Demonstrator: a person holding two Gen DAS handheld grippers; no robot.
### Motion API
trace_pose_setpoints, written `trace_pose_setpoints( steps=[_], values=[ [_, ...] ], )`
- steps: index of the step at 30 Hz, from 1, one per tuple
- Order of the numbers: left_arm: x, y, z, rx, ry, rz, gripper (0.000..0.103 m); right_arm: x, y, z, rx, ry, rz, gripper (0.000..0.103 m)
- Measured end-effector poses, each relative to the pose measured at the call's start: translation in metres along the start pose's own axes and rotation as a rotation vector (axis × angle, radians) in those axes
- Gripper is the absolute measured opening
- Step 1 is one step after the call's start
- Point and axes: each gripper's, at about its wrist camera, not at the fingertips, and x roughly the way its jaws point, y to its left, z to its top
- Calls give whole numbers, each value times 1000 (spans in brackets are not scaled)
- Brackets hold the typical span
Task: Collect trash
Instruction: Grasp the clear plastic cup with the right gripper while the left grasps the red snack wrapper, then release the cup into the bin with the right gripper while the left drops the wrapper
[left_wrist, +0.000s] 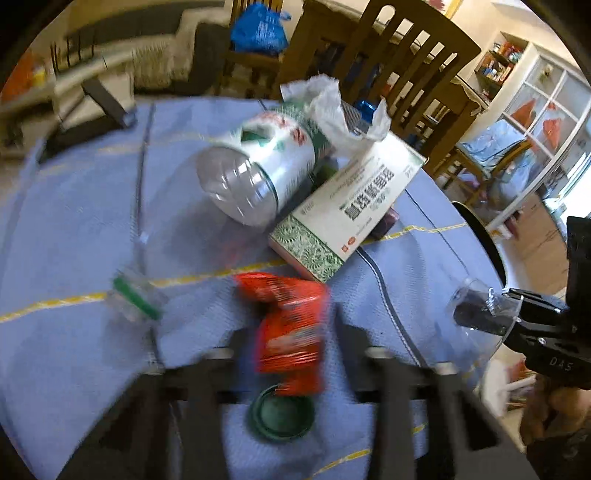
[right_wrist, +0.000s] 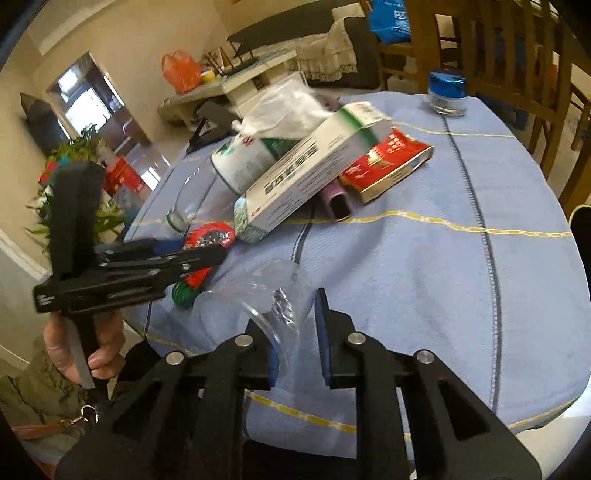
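Observation:
Trash lies on a table with a blue cloth (left_wrist: 74, 229). My left gripper (left_wrist: 291, 354) is shut on a red crumpled wrapper (left_wrist: 290, 325), above a green lid (left_wrist: 282, 413). My right gripper (right_wrist: 297, 350) is shut on the rim of a clear plastic cup (right_wrist: 258, 299); it also shows in the left wrist view (left_wrist: 480, 314). A clear bottle with a white-green label (left_wrist: 255, 173) lies on its side beside a white-green box (left_wrist: 347, 206) and crumpled tissue (left_wrist: 332, 107). A red box (right_wrist: 388, 162) lies behind the white-green box.
A small clear bottle with a green band (left_wrist: 136, 295) lies at the left. A blue-capped jar (right_wrist: 447, 92) stands at the far table edge. Wooden chairs (left_wrist: 402, 62) stand behind the table. A pink tube (right_wrist: 336, 199) lies under the box.

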Motion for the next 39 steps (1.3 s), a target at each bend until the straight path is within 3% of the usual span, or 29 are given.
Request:
trace_pose_setpoints(
  steps=[7, 12, 19, 22, 26, 27, 28, 29, 30, 32, 35, 39],
  values=[
    [-19, -7, -1, 39, -68, 126, 24, -13, -21, -7, 50, -52, 6, 17],
    [-53, -29, 4, 118, -161, 218, 24, -37, -38, -7, 101, -120, 8, 17],
    [-68, -75, 27, 213, -200, 167, 25, -72, -127, -18, 304, -193, -41, 17],
    [-61, -104, 36, 267, -197, 148, 25, -111, -177, -15, 389, -267, -150, 17],
    [-45, -139, 51, 301, -155, 26, 25, -154, -242, -10, 486, -340, -285, 17],
    [-41, -148, 54, 313, -145, 6, 25, -152, -259, -9, 512, -319, -301, 20],
    [-34, -160, 59, 331, -126, -23, 25, -144, -279, -10, 549, -258, -318, 34],
    [-29, -169, 61, 345, -113, -40, 25, -136, -295, -14, 579, -202, -337, 68],
    [-24, -180, 63, 367, -101, -57, 25, -129, -310, -19, 611, -146, -372, 80],
    [-13, -205, 68, 416, -73, -90, 25, -127, -325, -28, 636, -112, -386, 75],
    [9, -238, 79, 460, -25, -146, 25, -136, -334, -40, 660, -145, -360, 75],
    [44, -282, 94, 505, 37, -196, 25, -167, -336, -58, 702, -286, -322, 79]
  ],
)
